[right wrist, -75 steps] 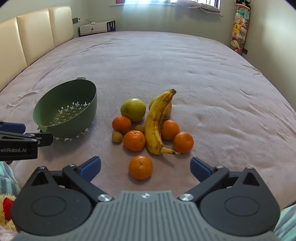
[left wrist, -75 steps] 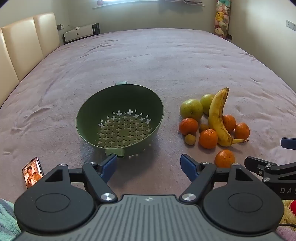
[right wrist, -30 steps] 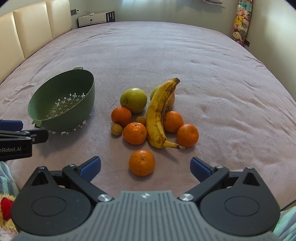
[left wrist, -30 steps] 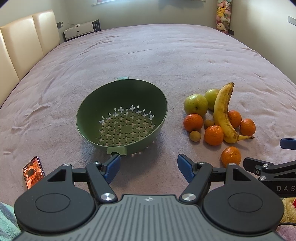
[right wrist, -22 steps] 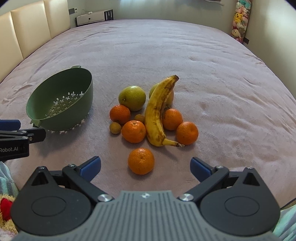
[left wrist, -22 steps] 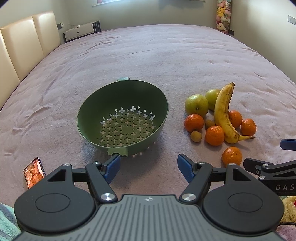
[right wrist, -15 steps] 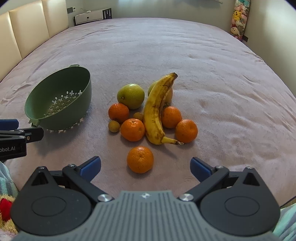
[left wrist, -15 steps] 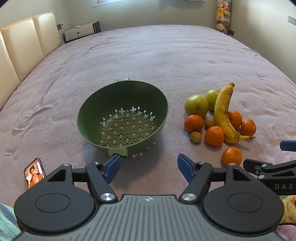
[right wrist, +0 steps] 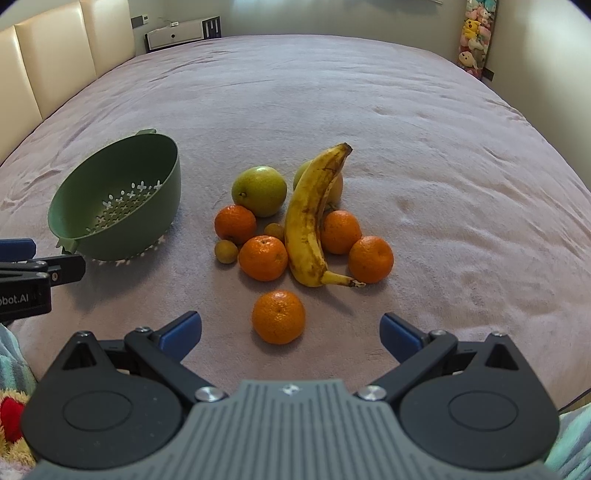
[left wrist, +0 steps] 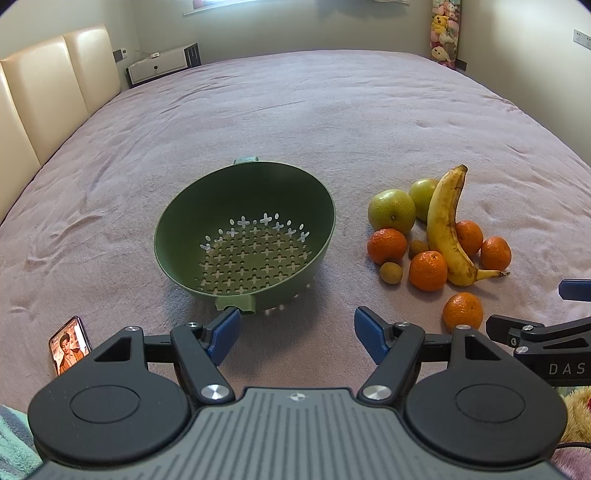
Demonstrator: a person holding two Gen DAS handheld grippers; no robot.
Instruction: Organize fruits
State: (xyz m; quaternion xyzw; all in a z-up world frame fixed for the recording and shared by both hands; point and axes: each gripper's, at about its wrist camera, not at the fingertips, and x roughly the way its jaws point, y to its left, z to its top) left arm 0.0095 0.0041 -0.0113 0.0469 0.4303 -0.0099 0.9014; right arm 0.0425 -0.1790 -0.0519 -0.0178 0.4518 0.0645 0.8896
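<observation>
A green colander [left wrist: 207, 229] [right wrist: 159, 177] sits tilted and empty on the mauve bed cover [left wrist: 295, 110]. To its right lies a fruit pile: a banana [right wrist: 308, 221] [left wrist: 443, 225], two green apples [right wrist: 259, 190], several tangerines and two small brown fruits [right wrist: 226, 251]. One tangerine [right wrist: 278, 316] [left wrist: 462, 312] lies apart, nearest me. My left gripper [left wrist: 297, 332] is open and empty, just in front of the colander's near handle. My right gripper [right wrist: 290, 332] is open and empty, with the lone tangerine just beyond its fingertips.
A phone [left wrist: 69, 344] with a lit screen lies at the near left. A cream headboard [left wrist: 48, 96] runs along the left. A white cabinet [left wrist: 162, 68] and hanging plush toys [left wrist: 445, 31] stand at the far wall. Striped cloth and a plush toy [right wrist: 11, 413] lie at the near edge.
Both grippers have eased forward and tilted slightly down, so the colander and fruits sit a little higher in view. Nothing was taken hold of or moved.
</observation>
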